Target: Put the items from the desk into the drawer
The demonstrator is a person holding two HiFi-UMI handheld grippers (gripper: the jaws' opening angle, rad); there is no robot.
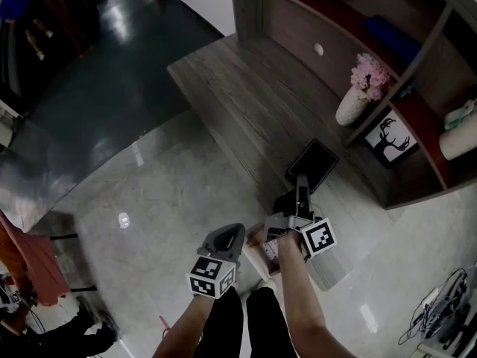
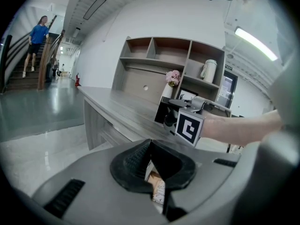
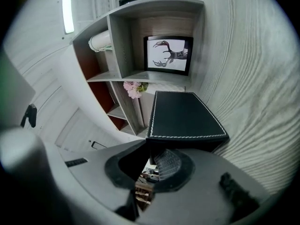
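Observation:
A flat black box (image 1: 313, 162) with white stitching (image 3: 185, 114) is at the near edge of the grey wooden desk (image 1: 246, 103). My right gripper (image 1: 301, 189) is rolled on its side and shut on the box's near corner (image 3: 149, 140). In the left gripper view the box (image 2: 161, 111) looks tipped up behind the right gripper (image 2: 190, 121). My left gripper (image 1: 226, 239) hangs lower and to the left, in front of the desk, shut with nothing in it (image 2: 150, 144). Below both hands part of an open drawer (image 1: 328, 268) shows, with something brown inside it.
A hutch of shelves (image 1: 417, 110) runs along the desk's back, holding a white vase of pink flowers (image 1: 358, 95), a framed deer picture (image 1: 390, 136) and a white jug (image 1: 456, 144). Cables (image 1: 440, 312) lie on the shiny floor at right. A person (image 2: 37, 36) stands on distant stairs.

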